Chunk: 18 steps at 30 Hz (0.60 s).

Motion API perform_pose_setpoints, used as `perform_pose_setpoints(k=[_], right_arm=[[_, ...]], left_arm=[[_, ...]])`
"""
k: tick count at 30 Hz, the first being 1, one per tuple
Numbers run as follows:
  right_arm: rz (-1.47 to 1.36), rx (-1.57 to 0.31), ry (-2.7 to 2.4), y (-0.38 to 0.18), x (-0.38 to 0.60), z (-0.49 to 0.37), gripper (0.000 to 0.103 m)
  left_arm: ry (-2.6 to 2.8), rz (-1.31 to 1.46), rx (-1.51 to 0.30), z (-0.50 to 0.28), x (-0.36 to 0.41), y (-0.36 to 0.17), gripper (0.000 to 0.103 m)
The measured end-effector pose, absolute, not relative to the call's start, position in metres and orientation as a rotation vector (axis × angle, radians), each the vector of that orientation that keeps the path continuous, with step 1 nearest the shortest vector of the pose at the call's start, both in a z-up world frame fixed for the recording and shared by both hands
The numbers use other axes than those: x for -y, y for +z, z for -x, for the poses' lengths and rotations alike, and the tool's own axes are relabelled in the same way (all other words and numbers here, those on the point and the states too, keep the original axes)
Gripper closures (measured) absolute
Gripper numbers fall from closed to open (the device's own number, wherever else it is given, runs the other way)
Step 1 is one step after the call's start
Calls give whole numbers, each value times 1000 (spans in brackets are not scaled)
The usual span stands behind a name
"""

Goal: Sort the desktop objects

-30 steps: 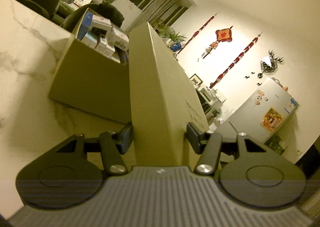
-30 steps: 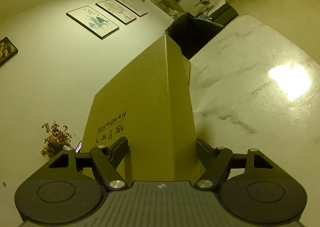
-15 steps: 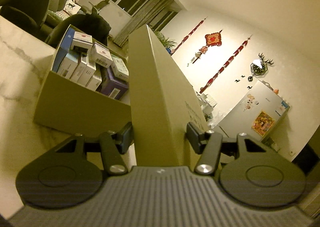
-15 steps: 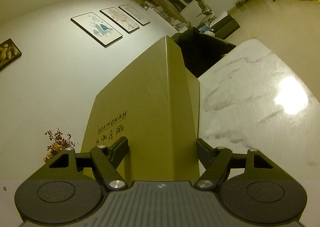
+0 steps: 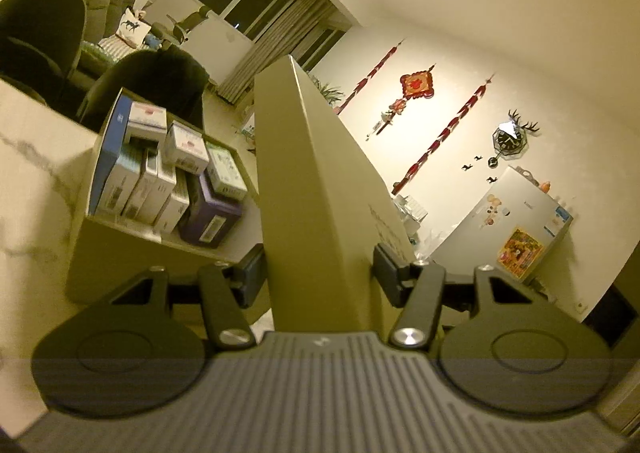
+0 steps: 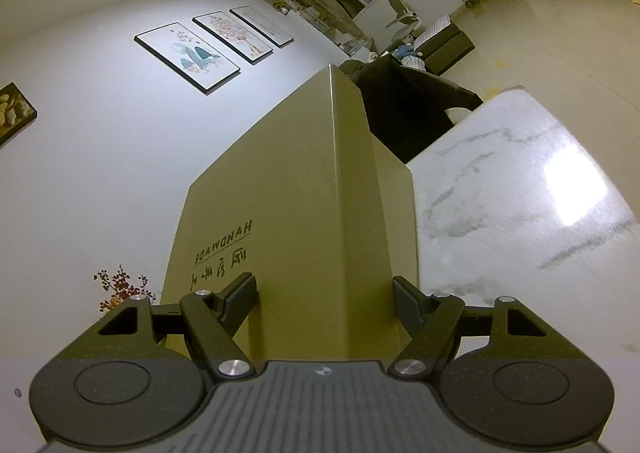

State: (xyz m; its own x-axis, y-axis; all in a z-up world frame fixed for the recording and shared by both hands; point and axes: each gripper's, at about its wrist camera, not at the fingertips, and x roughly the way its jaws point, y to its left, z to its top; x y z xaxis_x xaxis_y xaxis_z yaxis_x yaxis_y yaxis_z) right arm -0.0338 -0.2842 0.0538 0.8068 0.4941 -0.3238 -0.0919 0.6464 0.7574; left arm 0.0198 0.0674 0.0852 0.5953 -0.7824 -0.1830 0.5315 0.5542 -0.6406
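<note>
Left gripper (image 5: pixel 318 273) and right gripper (image 6: pixel 325 303) jaws each clamped on one kraft lid (image 5: pixel 316 189) raised above the marble table (image 6: pixel 520 197), one open box (image 5: pixel 104 253) beside — roughly nine small cartons (image 5: pixel 186 141) inside.

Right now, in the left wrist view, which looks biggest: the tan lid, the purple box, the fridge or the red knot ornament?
1. tan lid, nearest the camera, so exaggerated
2. fridge
3. purple box
4. red knot ornament
</note>
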Motion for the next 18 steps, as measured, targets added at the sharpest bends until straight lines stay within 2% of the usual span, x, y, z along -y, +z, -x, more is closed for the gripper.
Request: perform_pose_setpoints(k=[18], right_arm=[[-739,-516,370,143,256,1,28]], left_arm=[[-817,549,-461,-49,-94,164,45]])
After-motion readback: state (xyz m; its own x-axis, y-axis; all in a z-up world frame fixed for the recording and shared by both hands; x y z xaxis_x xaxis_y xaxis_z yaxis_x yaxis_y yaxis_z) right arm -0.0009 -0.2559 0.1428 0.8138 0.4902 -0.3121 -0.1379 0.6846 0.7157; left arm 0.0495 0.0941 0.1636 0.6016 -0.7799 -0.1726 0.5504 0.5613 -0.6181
